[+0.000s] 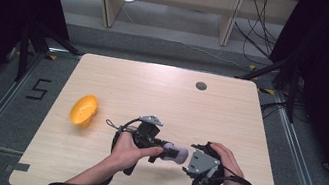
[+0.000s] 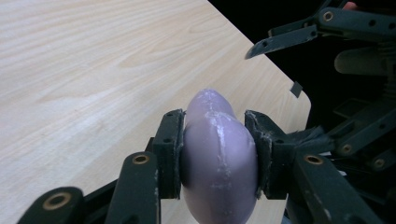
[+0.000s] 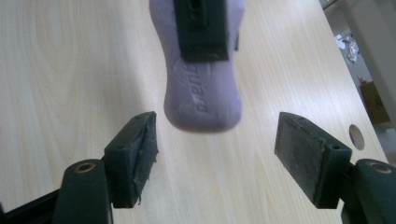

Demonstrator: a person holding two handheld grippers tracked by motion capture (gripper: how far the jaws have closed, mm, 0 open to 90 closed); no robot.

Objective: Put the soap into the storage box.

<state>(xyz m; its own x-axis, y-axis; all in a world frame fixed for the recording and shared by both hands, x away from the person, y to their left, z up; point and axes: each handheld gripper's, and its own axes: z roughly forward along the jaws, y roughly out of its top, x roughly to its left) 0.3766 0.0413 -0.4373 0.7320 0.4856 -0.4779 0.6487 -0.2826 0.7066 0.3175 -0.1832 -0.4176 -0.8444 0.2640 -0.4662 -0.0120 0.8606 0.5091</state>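
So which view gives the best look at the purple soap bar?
The left gripper view: the purple soap bar sits large and sharp, edge-on, clamped between the left gripper pads. The right gripper view shows its flat face with embossed lettering, slightly blurred, ahead of the open right gripper. The high view shows it small, between the two grippers.

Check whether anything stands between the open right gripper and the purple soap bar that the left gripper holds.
Nothing visible does. The left gripper is clamped on the purple soap bar, whose free end points at the right gripper. The right gripper's jaws stand wide and empty just short of that end, with bare table underneath.
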